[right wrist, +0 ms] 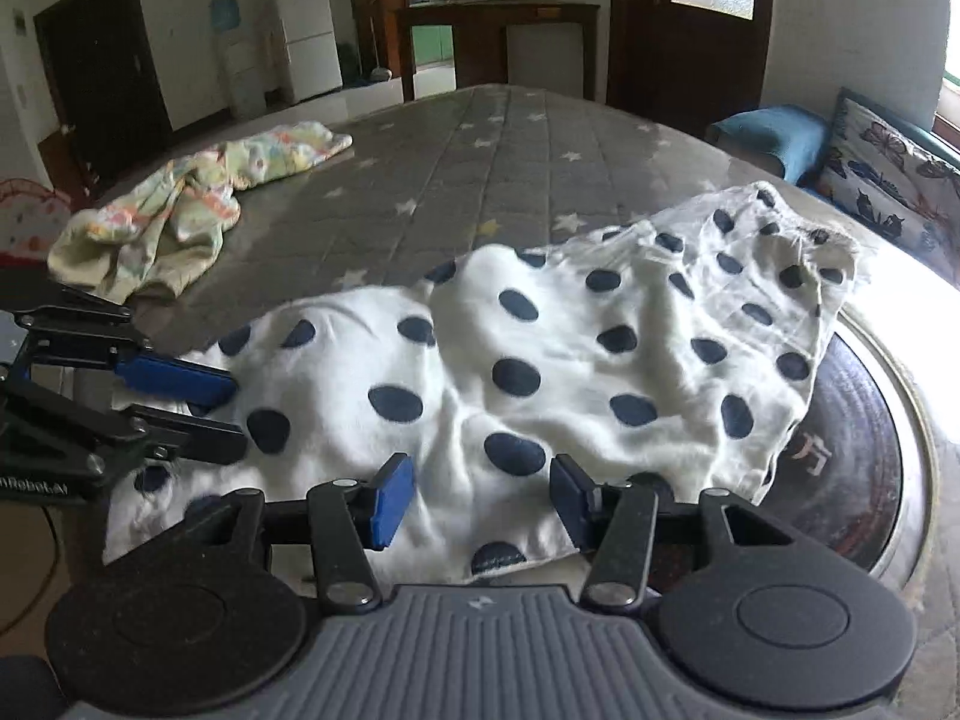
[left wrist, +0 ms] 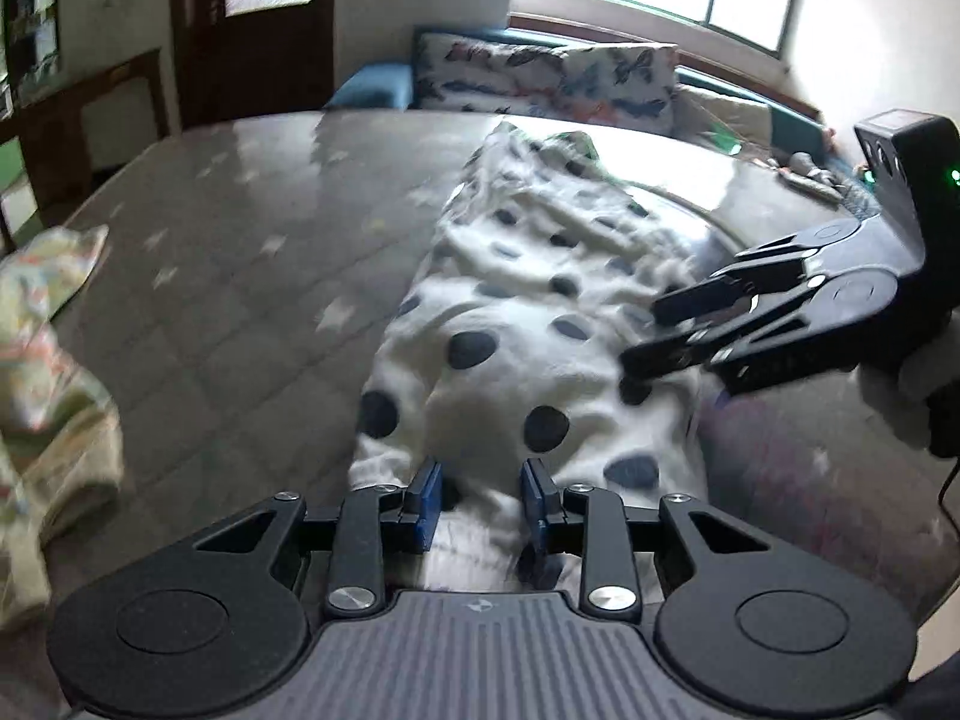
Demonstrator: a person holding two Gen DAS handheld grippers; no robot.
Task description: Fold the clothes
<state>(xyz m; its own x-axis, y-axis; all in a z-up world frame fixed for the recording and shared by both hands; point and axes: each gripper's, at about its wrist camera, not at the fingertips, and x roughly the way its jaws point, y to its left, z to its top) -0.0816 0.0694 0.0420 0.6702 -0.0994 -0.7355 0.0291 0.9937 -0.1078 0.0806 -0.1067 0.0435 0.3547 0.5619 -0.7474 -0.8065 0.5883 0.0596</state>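
A white polka-dot garment (right wrist: pixel 516 360) lies rumpled along the near side of a grey star-patterned table cover (right wrist: pixel 480 168), its far end draped over a dark round tray (right wrist: pixel 864 450) whose printed characters are mostly hidden; the left wrist view is blurred by motion, so folds in the garment (left wrist: pixel 510 324) are hard to read. The left gripper (left wrist: pixel 480 501) has its blue pads set apart with white cloth bunched between them; whether they pinch it cannot be told. The right gripper (right wrist: pixel 480 495) is spread wide above the near hem, gripping nothing; its fingers (left wrist: pixel 690 300) hover over the fabric's edge. A pastel printed garment (right wrist: pixel 180 216) sits crumpled well apart at the table's left; butterfly-print cushions (left wrist: pixel 552 81) line the sofa behind.
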